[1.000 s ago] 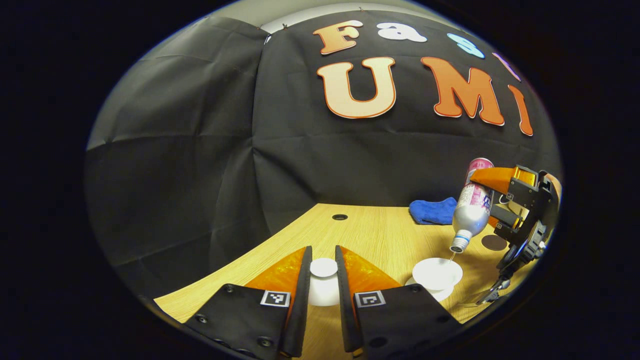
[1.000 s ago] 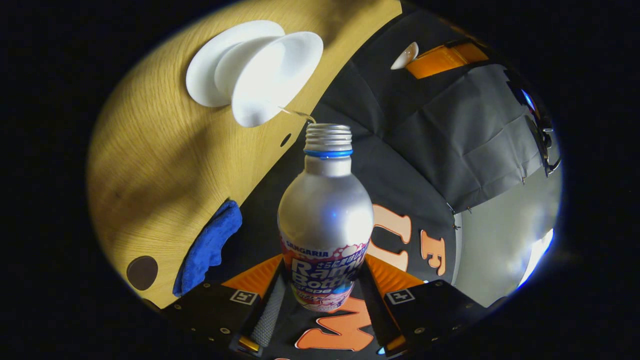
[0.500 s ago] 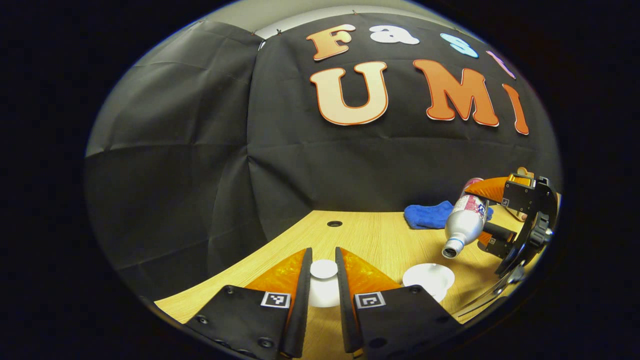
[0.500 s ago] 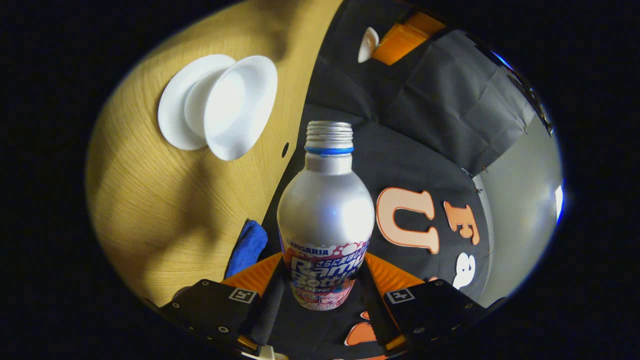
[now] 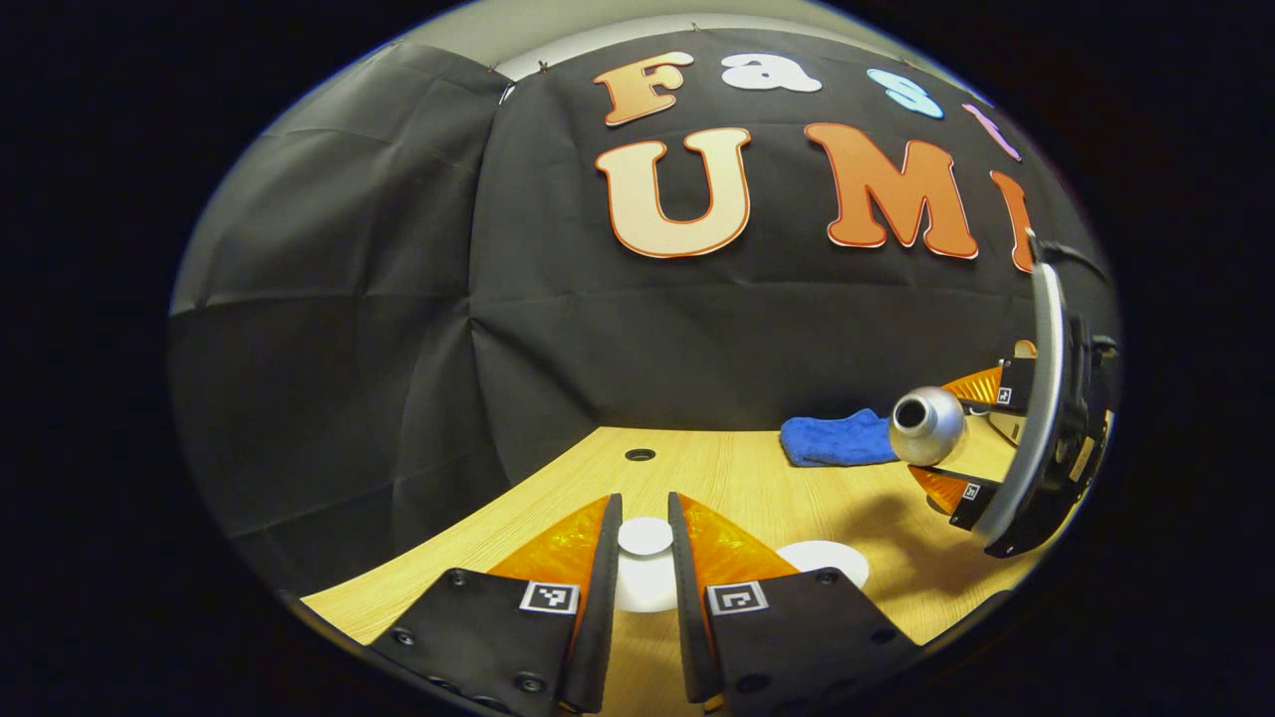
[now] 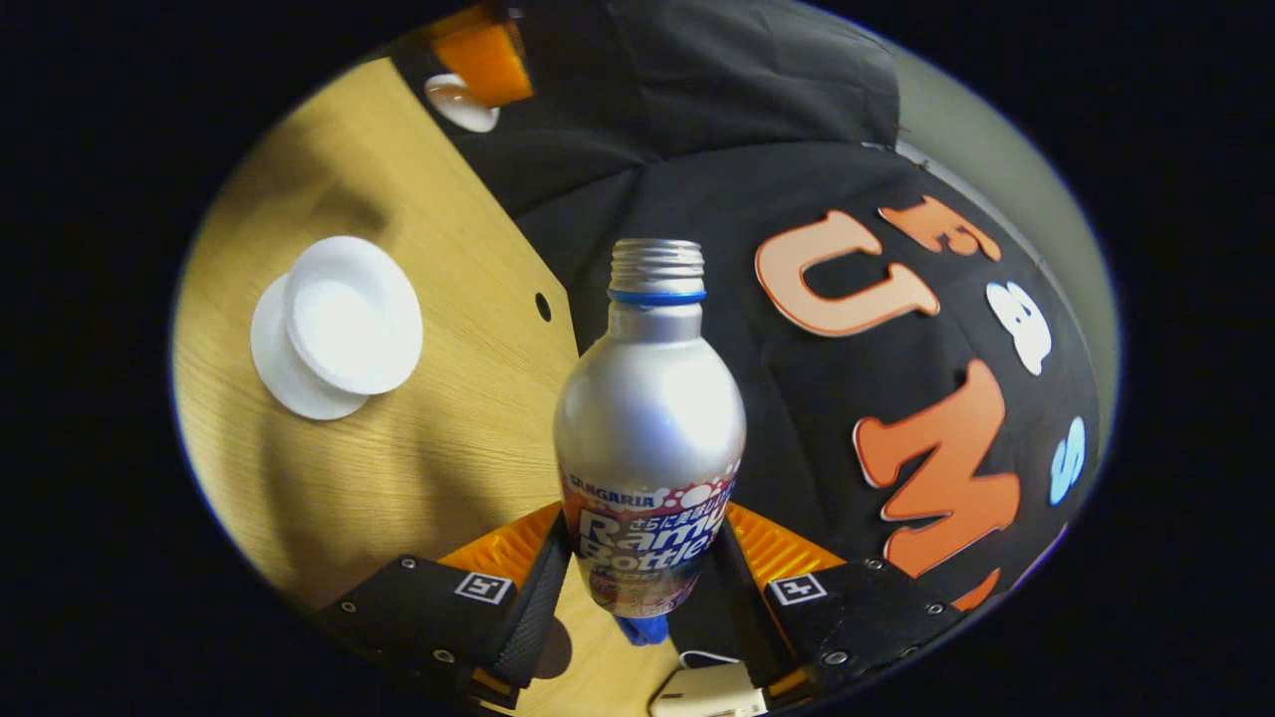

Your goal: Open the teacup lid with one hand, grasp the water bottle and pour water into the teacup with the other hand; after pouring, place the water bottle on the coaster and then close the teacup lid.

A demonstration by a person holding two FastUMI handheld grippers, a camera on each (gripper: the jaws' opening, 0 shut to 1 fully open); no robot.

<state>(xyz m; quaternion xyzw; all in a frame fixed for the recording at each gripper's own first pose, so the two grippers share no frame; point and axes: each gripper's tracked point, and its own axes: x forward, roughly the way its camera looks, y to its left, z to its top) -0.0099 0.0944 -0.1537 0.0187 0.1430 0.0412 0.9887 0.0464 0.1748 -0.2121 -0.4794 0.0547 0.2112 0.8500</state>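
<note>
Two hand-held grippers are at work here, each clamped on something. At the bottom of the left gripper view, the left hand-held gripper [image 5: 644,558] pinches the white lid [image 5: 644,536] by its knob between both fingers, low over the table [image 5: 717,478]. At the bottom of the right gripper view, the right hand-held gripper [image 6: 647,568] squeezes the label end of the silver bottle [image 6: 649,428], whose open neck points up the frame. Farther off, at centre left of that view, the white teacup [image 6: 351,311] sits uncovered on its saucer [image 6: 274,368]. The risk, as I judge it, is water slopping from the uncapped bottle if it tips while being carried, or the bottle landing off the coaster, a dark disc [image 6: 554,647] peeking out at the bottom edge beside the fingers; the smooth metal could also slip in the grip. A hurried lid could chip the cup rim. The table is pale wood grain with a small cable hole [image 5: 639,455], a blue cloth [image 5: 832,441] lies at centre right, and black cloth walls the booth behind.
</note>
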